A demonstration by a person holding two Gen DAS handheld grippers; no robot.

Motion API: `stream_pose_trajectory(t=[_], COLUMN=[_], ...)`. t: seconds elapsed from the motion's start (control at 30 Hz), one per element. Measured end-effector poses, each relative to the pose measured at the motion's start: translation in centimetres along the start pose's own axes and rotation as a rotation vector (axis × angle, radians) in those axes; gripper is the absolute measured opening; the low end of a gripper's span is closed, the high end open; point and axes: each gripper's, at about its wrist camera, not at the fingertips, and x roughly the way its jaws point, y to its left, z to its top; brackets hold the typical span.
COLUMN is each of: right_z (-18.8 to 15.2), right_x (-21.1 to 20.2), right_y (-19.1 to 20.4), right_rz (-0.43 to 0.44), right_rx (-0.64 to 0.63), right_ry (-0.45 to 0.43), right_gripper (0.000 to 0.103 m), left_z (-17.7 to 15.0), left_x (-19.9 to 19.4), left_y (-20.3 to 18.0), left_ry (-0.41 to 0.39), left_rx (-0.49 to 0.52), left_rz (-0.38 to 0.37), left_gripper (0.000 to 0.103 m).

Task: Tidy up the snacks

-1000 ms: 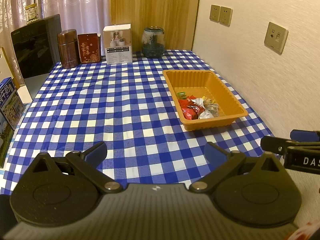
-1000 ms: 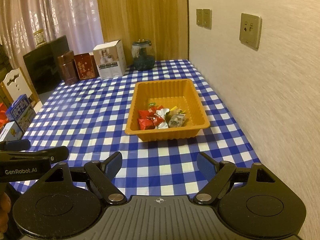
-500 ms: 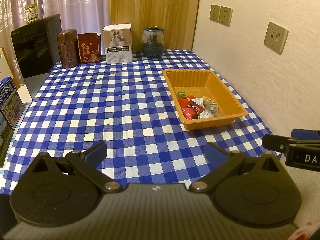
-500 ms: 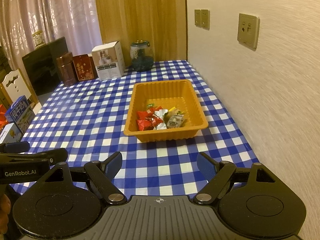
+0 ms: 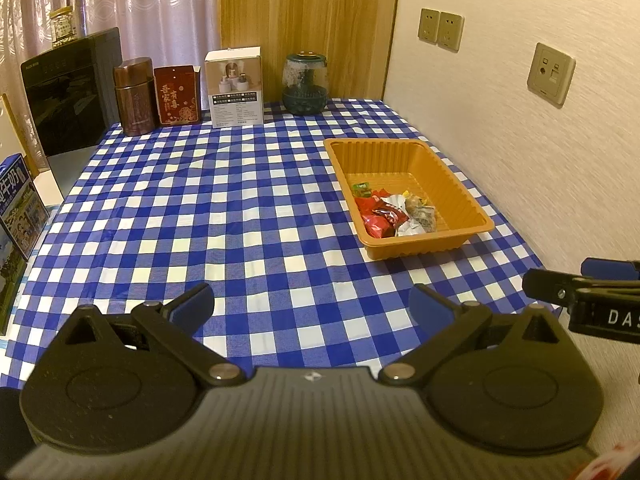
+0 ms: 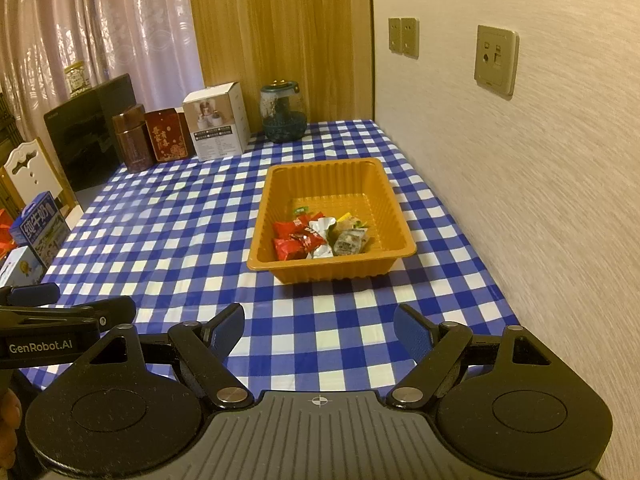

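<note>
Nothing shifts since a second ago: snacks [image 6: 320, 236] sit piled in the orange tray [image 6: 280, 188] ahead of my right gripper [image 6: 319, 330].
Both my grippers, left gripper [image 5: 312, 304] too, gape wide and empty; I should approach high over the near rim.

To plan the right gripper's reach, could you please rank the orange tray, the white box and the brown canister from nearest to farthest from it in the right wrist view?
From the right gripper, jaws open and empty:
1. Orange tray, just ahead, slightly right, holding wrapped snacks.
2. White box, at the table's far edge, left of centre.
3. Brown canister, far edge, further left.
</note>
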Motion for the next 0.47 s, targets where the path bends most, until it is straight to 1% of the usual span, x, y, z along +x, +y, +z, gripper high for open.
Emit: stream_pose_trajectory(t=[0.47], right_z=[0.02], right_x=[0.05], right_y=[-0.12], right_rz=[0.000], right_rx=[0.001], right_ry=[0.000], right_gripper=[0.082], left_z=[-0.26], left_x=[-0.19], left_y=[-0.13], left_ry=[-0.016], left_rx=[-0.010], left_rz=[-0.016], left_gripper=[0.103])
